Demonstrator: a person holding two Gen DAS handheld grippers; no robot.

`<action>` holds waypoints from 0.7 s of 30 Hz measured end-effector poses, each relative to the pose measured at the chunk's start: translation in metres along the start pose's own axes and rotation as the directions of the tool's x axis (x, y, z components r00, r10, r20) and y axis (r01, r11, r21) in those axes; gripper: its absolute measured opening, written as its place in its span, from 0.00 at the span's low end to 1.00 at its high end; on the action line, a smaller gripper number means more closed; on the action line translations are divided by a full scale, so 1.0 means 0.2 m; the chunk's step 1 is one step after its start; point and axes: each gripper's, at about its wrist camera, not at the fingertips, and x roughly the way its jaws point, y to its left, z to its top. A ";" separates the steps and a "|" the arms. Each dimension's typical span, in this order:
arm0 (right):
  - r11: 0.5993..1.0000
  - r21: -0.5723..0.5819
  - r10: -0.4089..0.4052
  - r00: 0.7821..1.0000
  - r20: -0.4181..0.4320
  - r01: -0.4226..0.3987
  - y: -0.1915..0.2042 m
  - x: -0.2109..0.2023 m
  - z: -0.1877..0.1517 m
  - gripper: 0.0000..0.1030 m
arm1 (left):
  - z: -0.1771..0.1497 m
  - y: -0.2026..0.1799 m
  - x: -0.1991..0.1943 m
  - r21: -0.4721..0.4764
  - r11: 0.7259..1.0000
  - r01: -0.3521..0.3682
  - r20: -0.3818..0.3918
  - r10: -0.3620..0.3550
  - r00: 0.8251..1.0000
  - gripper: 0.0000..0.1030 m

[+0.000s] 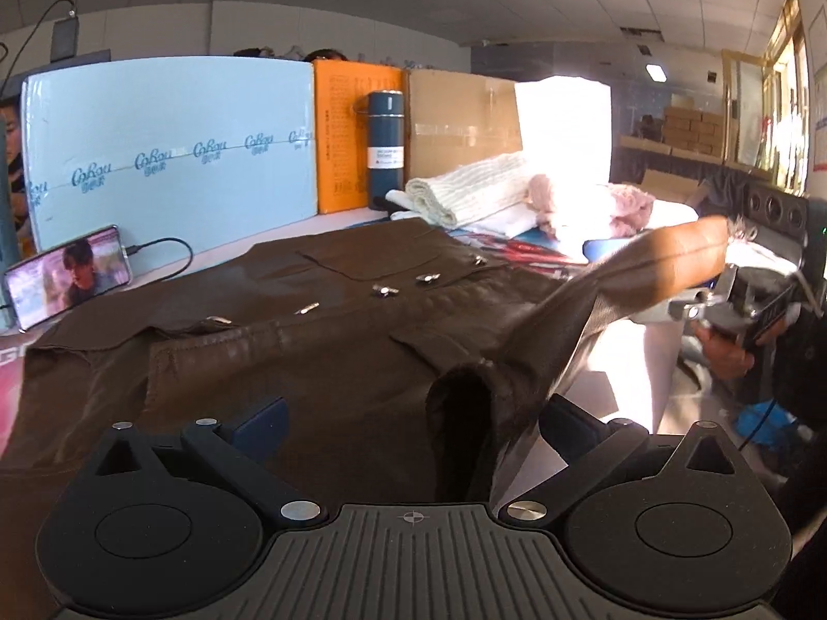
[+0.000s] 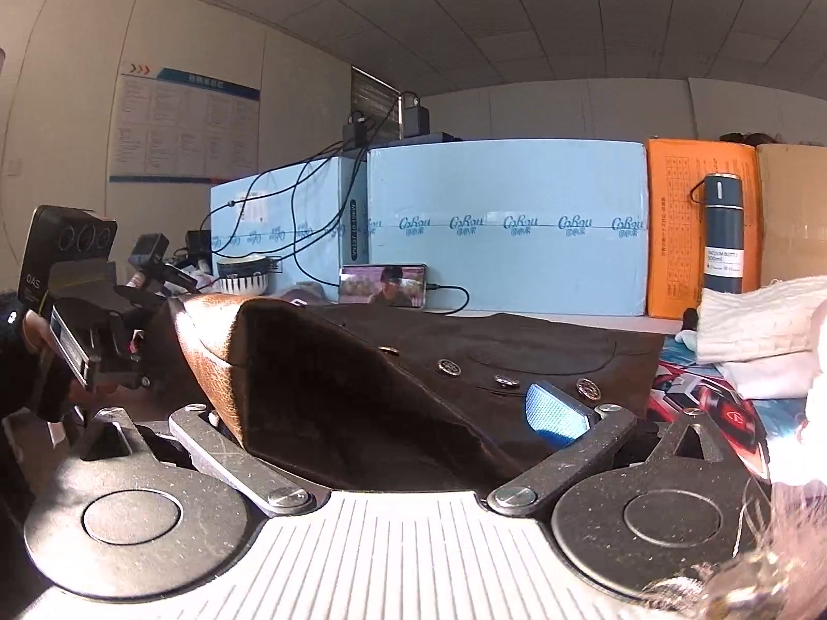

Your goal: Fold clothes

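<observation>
A brown leather jacket (image 1: 331,330) with metal snap buttons lies spread on the table. Its right sleeve (image 1: 667,268) is lifted off the table and stretched between both grippers. My left gripper (image 1: 413,423) stands wide open, with the dark fur-lined cuff end (image 1: 465,413) of the sleeve hanging between its fingers. My right gripper (image 2: 393,413) also stands wide, with the sleeve's fold (image 2: 331,382) lying between its fingers; one blue pad (image 2: 555,411) shows. The right gripper also shows at the right of the left wrist view (image 1: 723,305).
Folded white knitwear (image 1: 465,191) and a pink fluffy garment (image 1: 620,206) lie at the back right. A dark blue flask (image 1: 386,150), blue foam boards (image 1: 170,144), an orange box (image 1: 351,134) and a charging phone (image 1: 67,274) line the back. A striped bowl (image 2: 243,274) stands at left.
</observation>
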 end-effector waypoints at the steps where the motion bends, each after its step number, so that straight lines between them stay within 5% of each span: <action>1: 1.000 -0.005 0.019 1.000 0.002 -0.019 0.00 0.01 0.01 0.99 | -0.01 0.01 -0.02 0.011 1.000 -0.023 -0.009 0.023 1.000 1.00; 5: 0.995 -0.028 0.094 0.996 0.007 -0.094 0.02 0.05 0.04 0.93 | -0.04 0.05 -0.08 0.042 0.993 -0.114 -0.022 0.115 0.993 1.00; 6: 0.994 -0.021 0.103 0.995 0.012 -0.103 0.01 0.05 0.05 0.82 | -0.04 0.06 -0.09 0.047 0.990 -0.136 -0.019 0.137 0.990 1.00; 9: 0.990 0.037 0.138 0.990 0.022 -0.138 -0.02 0.06 0.07 0.29 | -0.04 0.08 -0.13 0.068 0.980 -0.185 -0.011 0.187 0.982 1.00; 10: 0.987 0.057 0.149 0.989 0.025 -0.150 -0.03 0.07 0.08 0.21 | -0.06 0.08 -0.13 0.080 0.978 -0.193 -0.014 0.195 0.981 1.00; 17: 0.981 0.102 0.152 0.981 0.123 -0.165 -0.06 -0.03 0.10 0.10 | -0.13 0.17 -0.21 0.136 0.957 -0.258 -0.017 0.262 0.965 1.00; 21: 0.988 0.095 0.107 0.982 0.157 -0.123 -0.07 -0.08 0.13 0.10 | -0.14 0.22 -0.27 0.272 0.934 -0.233 -0.022 0.249 0.968 0.92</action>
